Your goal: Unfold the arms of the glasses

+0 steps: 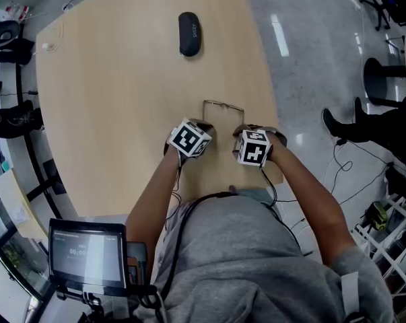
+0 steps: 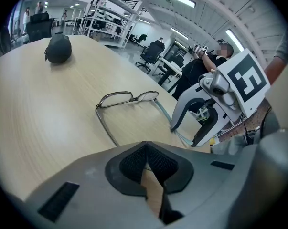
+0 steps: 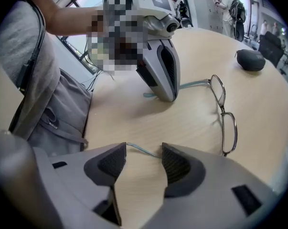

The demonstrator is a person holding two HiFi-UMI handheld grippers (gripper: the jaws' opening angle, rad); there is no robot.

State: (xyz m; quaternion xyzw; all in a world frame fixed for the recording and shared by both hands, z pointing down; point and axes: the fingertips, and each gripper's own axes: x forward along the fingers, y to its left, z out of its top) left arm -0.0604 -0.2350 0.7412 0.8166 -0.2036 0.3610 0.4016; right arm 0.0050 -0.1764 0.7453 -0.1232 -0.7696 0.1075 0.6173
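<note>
My right gripper [image 3: 143,152] stands open astride one temple tip of the glasses [image 3: 225,113]. My left gripper [image 2: 146,152] is pinched, apparently on the other tip. Both arms lie spread on the table [image 1: 122,79], frame away from me. A black glasses case [image 1: 188,33] sits well beyond, obstructing nothing.

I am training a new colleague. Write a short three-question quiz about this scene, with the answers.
1. True or false: the arms of the glasses are folded shut.
2. What lies between the open jaws of the right gripper? A) a pen B) an arm tip of the glasses C) nothing
3. Which lies farther from the person: the glasses or the black case?
Key: 1 false; 2 B; 3 the black case.
</note>
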